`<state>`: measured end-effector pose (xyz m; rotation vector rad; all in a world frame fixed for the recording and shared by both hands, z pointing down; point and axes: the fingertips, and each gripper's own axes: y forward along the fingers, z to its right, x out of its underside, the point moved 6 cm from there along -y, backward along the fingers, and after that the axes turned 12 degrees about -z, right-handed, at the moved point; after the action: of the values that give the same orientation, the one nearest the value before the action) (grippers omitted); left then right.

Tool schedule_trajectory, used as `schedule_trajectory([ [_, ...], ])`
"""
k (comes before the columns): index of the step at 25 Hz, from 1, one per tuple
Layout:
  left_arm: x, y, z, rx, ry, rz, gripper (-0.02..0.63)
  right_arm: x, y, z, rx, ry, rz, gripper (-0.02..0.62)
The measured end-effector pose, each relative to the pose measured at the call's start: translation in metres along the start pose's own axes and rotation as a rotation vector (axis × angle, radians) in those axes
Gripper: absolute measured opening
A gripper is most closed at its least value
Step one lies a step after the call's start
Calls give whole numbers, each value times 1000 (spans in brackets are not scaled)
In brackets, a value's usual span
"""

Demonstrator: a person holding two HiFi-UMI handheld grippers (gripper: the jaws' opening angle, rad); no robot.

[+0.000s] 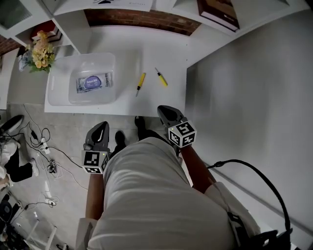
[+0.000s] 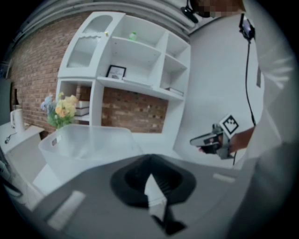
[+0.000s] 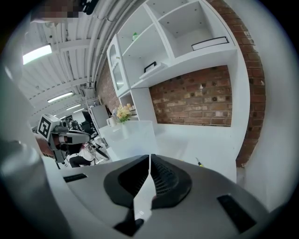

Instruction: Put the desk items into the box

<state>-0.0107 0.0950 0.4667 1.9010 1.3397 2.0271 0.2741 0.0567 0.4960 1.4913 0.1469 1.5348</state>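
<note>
A clear plastic box (image 1: 57,78) stands on the left of the white desk (image 1: 161,49), with a blue packet (image 1: 93,81) lying in it. Two yellow-handled screwdrivers lie to its right, one (image 1: 141,83) nearer the box, the other (image 1: 162,78) further right. My left gripper (image 1: 99,133) hangs shut and empty in front of the desk's near edge, below the box. My right gripper (image 1: 166,113) is shut and empty too, just short of the edge below the screwdrivers. The left gripper view faces the box (image 2: 88,144). The right gripper view catches one screwdriver tip (image 3: 198,162).
A bunch of yellow flowers (image 1: 40,53) stands left of the box. Shelves with books (image 1: 217,12) rise behind the desk against a brick wall. A grey wall (image 1: 254,88) closes the right side. Cables (image 1: 44,146) lie on the floor at left.
</note>
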Motion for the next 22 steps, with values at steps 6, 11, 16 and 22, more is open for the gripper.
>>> schedule_trajectory([
  [6,2,28,1,-37,-47,-22,3,0,20,33,-38,-20,-55,5],
  [11,-2,45,7,-54,-60,-37,3,3,31,57,-58,-39,-102,5],
  [16,-5,56,13,-81,-84,-49,3,10,44,88,-63,-45,-152,5],
  [22,-5,69,16,-101,-102,-74,3,17,66,126,-35,-47,-202,5],
])
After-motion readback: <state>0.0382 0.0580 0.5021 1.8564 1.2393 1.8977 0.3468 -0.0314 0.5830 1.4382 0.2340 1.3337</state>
